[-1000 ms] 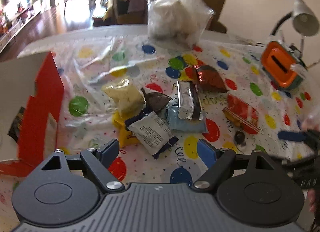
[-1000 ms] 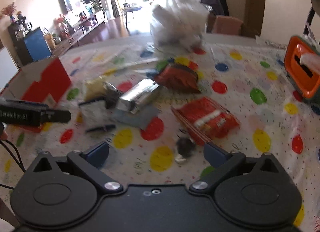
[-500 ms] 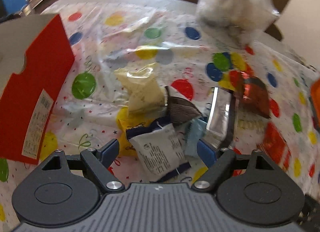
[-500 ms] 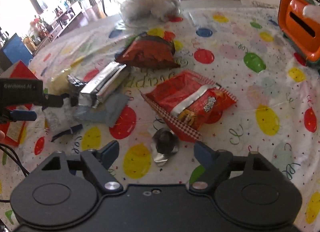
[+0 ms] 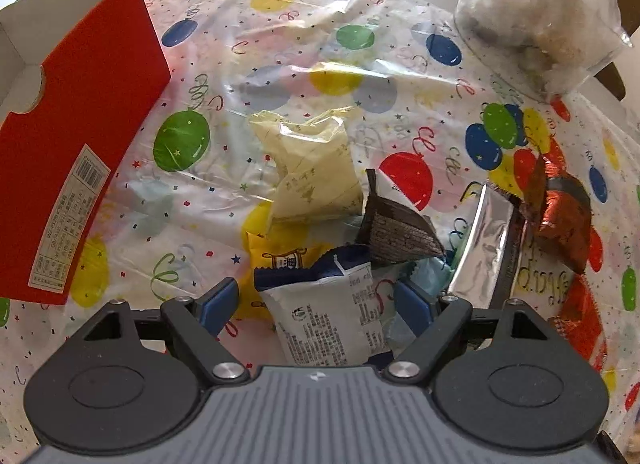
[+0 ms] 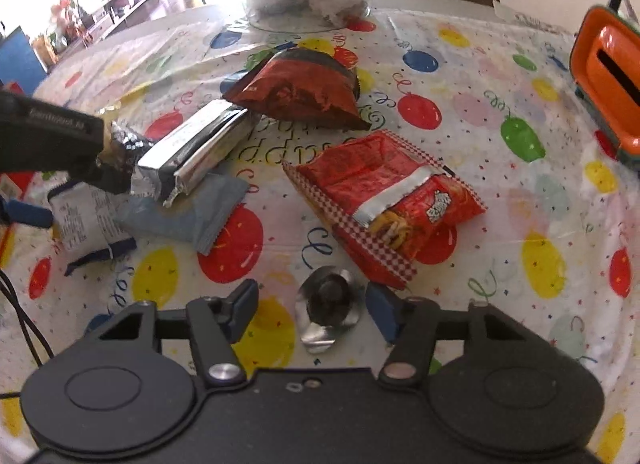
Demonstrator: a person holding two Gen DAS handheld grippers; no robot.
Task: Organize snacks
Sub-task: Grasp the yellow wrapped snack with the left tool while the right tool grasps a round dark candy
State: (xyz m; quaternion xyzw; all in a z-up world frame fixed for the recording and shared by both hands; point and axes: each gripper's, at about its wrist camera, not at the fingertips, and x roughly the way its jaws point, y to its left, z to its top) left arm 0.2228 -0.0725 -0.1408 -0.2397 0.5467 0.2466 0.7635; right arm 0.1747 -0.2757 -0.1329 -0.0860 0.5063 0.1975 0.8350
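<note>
Snack packets lie in a heap on the balloon-print tablecloth. My left gripper is open with its fingers either side of a white and navy packet. Beyond it lie a pale yellow packet, a dark brown wrapper, a silver packet and a brown-red foil bag. My right gripper is open around a small foil-wrapped dark sweet. A red chip bag lies just beyond it, with the silver packet and a grey-blue packet to the left.
An open red cardboard box stands at the left. A clear bag of white items sits at the far right of the left wrist view. An orange container stands at the right edge of the right wrist view. The left gripper shows there too.
Both grippers have moved forward and down. The left now has the white and navy packet between its fingers; the right now has the foil sweet between its fingers and has narrowed slightly.
</note>
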